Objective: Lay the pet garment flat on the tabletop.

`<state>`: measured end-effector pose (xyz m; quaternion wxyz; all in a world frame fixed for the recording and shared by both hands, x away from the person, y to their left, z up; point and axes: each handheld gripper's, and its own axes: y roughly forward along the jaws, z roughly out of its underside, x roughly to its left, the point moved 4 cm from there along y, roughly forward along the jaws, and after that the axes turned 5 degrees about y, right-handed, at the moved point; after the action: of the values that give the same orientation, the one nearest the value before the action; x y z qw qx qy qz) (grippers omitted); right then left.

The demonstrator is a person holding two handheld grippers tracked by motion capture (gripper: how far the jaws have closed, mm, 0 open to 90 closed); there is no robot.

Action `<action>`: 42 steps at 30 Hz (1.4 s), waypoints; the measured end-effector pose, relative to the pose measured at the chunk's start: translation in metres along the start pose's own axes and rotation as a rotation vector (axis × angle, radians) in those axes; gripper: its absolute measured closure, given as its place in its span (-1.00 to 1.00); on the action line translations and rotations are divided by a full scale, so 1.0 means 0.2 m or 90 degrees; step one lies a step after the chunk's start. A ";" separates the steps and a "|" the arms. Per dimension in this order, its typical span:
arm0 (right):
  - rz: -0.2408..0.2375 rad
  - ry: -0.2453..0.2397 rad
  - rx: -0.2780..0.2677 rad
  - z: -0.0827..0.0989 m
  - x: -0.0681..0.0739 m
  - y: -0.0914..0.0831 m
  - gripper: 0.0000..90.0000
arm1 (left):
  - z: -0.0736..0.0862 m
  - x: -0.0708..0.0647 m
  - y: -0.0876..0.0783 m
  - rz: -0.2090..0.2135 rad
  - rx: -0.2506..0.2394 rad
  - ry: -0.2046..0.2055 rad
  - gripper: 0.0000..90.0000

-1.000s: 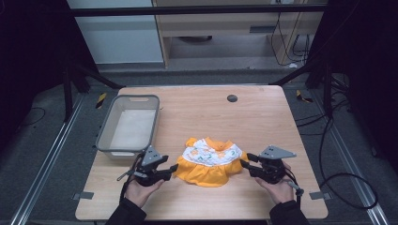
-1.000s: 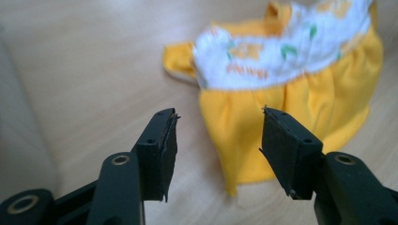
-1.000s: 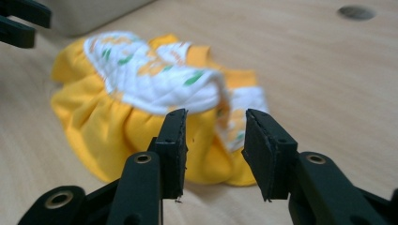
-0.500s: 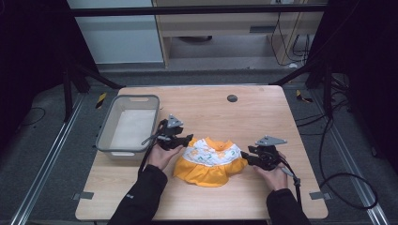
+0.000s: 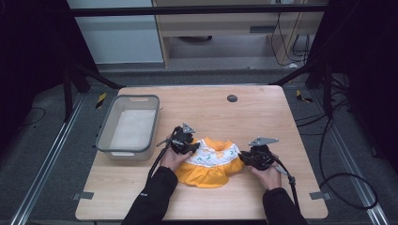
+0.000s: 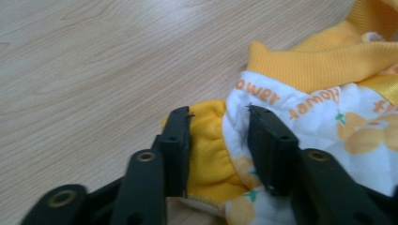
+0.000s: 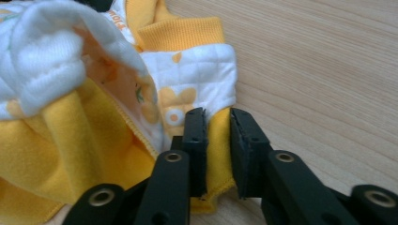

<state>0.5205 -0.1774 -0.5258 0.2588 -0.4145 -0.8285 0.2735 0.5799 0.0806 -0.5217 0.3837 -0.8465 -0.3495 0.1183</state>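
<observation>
1. Low in the centre of the high view, a small orange and white quilted garment with a flower print (image 5: pixel 210 161) is seen lying on the light wooden table (image 5: pixel 263 112), between the person's two hands.
2. At the garment's left edge, the left tongs (image 5: pixel 191 146) are placed; in the left gripper view the jaws are seen apart, with a gathered yellow cuff (image 6: pixel 209 145) lying between them but not yet pinched.
3. At the right edge, the right tongs (image 5: pixel 248 159) are set; in the right gripper view the jaws are nearly together on a yellow hem (image 7: pixel 218 150), which appears lightly clamped.
4. The work is judged to be at its start: one side seems gripped, the other is yet to be closed on, and lifting or folding remains.
5. Farther up and left in the high view, a grey rectangular plastic bin (image 5: pixel 129 124) is shown standing on the table; it appears empty.
6. The printed lettering and ribbed collar (image 6: pixel 324 65) are made out in the left gripper view, whereas the high view gives them as mere colour.
</observation>
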 end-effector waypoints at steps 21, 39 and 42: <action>0.102 -0.075 -0.154 -0.37 -0.01 0.04 0.33 | -0.12 0.22 -0.25 -0.176 -0.107 -0.066 0.23; -0.012 -0.107 -0.075 0.00 0.18 -0.19 0.23 | 0.29 -0.09 -0.57 -0.052 -0.062 0.000 0.13; -0.013 -0.108 -0.054 0.08 0.17 -0.19 0.24 | 0.42 -0.14 -0.56 -0.030 -0.041 -0.011 0.21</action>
<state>0.4715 -0.1716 -0.5051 0.1725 -0.3918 -0.8625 0.2697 0.4643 0.1604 -0.4981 0.3558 -0.8488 -0.3766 0.1052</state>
